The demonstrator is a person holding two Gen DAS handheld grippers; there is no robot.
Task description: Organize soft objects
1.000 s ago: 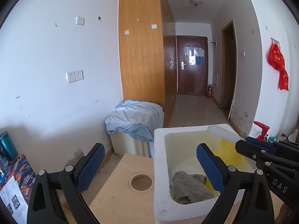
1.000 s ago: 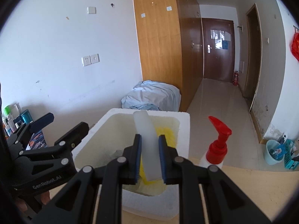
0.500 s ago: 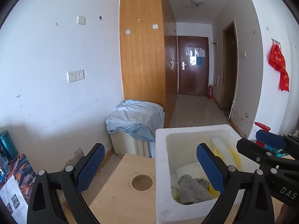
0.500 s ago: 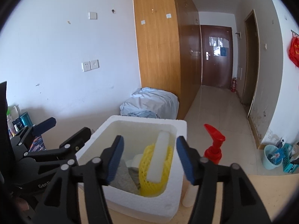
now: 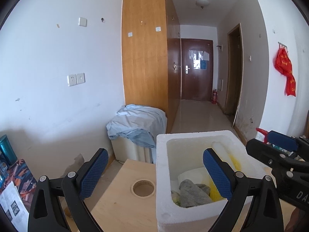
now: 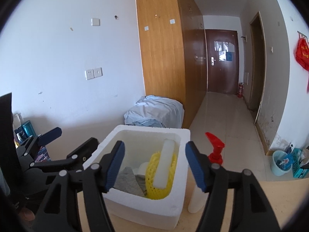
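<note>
A white foam box (image 5: 164, 203) (image 6: 170, 208) stands on the wooden table. Inside lie a white foam stick (image 6: 164, 164) (image 5: 218, 147) leaning on a yellow foam net (image 6: 152, 174), a grey cloth (image 5: 193, 193) (image 6: 127, 179) and a white roll (image 5: 191, 174). My left gripper (image 5: 154, 172) is open and empty, its fingers either side of the box's left wall. My right gripper (image 6: 154, 168) is open and empty, held above the box's near side; it also shows in the left wrist view (image 5: 278, 152).
A spray bottle with a red trigger (image 6: 214, 150) stands right of the box. The table (image 5: 119, 208) has a round hole (image 5: 143, 188). A low unit under blue cloth (image 5: 137, 123) stands by the wall. A hallway runs behind.
My right gripper opened and let the white foam stick go; it now rests in the box on the yellow net. The right gripper then drew back and up. The left gripper barely moved.
</note>
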